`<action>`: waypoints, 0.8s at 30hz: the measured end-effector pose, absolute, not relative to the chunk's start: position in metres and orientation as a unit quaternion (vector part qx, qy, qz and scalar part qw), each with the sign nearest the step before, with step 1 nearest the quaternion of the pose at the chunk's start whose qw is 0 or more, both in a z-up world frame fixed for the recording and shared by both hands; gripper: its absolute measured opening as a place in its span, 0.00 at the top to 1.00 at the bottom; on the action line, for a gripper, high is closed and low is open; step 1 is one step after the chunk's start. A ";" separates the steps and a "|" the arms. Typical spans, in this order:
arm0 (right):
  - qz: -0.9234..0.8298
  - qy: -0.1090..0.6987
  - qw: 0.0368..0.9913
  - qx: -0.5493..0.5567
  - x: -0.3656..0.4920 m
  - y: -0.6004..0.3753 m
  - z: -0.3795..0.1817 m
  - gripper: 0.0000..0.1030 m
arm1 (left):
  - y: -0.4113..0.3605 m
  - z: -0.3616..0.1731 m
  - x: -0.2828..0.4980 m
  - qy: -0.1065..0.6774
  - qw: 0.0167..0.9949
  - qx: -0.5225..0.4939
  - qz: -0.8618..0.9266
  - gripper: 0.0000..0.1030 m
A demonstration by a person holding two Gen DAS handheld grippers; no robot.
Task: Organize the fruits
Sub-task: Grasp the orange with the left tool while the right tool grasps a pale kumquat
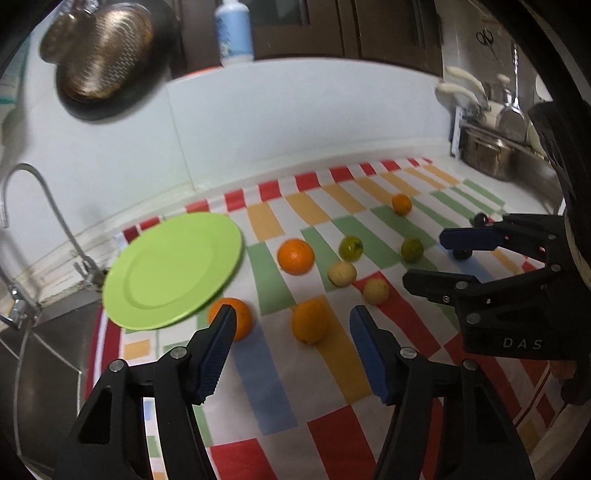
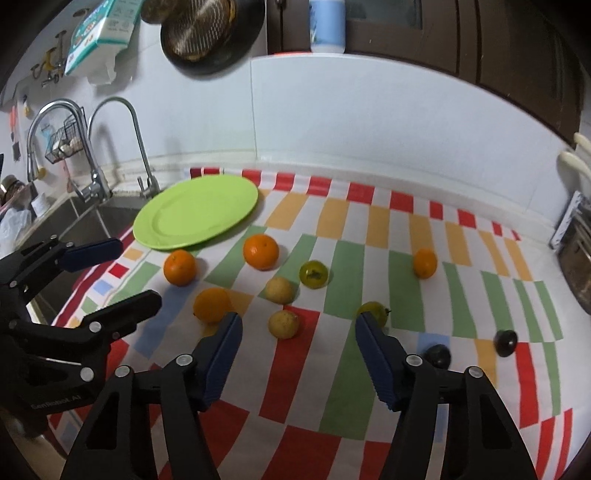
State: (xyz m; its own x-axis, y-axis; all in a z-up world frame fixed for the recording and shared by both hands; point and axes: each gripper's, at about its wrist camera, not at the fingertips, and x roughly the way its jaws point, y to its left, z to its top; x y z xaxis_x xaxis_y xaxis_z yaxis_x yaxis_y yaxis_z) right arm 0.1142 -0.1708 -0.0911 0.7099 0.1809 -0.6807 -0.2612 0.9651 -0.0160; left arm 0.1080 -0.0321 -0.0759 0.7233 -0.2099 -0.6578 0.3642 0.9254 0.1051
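An empty green plate [image 1: 173, 269] [image 2: 195, 214] lies on the checked cloth beside the sink. Several oranges lie loose on the cloth, one big orange [image 1: 295, 255] [image 2: 260, 252] near the plate and a small one [image 1: 401, 204] [image 2: 424, 262] far off. Two pale yellow fruits [image 1: 342, 273] [image 2: 283, 323], two green fruits [image 1: 351, 248] [image 2: 313, 273] and two dark plums [image 2: 505, 342] lie among them. My left gripper [image 1: 293, 317] [image 2: 122, 269] is open and empty above the oranges. My right gripper [image 2: 297, 321] [image 1: 424, 258] is open and empty above the yellow fruits.
A steel sink [image 2: 85, 218] with curved taps [image 2: 122, 140] lies left of the cloth. A steel pot [image 1: 487, 155] and utensils stand at the right. A round pan [image 2: 210, 29] hangs on the white wall, with a bottle [image 2: 327, 26] on a ledge.
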 end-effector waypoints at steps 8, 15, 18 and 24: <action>0.140 0.394 0.906 -0.061 0.134 -0.165 -0.115 0.50 | -0.033 -0.104 0.131 0.376 0.903 0.098 -0.182 0.45; 0.149 0.410 0.897 -0.065 0.143 -0.162 -0.130 0.57 | -0.036 -0.117 0.142 0.396 0.892 0.099 -0.196 0.51; 0.153 0.416 0.894 -0.058 0.148 -0.163 -0.134 0.59 | -0.038 -0.120 0.148 0.401 0.889 0.096 -0.199 0.52; 0.163 0.427 0.888 -0.042 0.157 -0.163 -0.138 0.63 | -0.037 -0.125 0.158 0.415 0.883 0.080 -0.203 0.58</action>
State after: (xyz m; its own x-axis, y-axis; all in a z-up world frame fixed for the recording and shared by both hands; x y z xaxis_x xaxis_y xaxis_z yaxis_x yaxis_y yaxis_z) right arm 0.1567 -0.1633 -0.1379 0.5818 0.2535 -0.7728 -0.3245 0.9436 0.0652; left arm 0.1575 -0.0370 -0.1247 0.5728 -0.2918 -0.7660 0.4242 0.9051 -0.0275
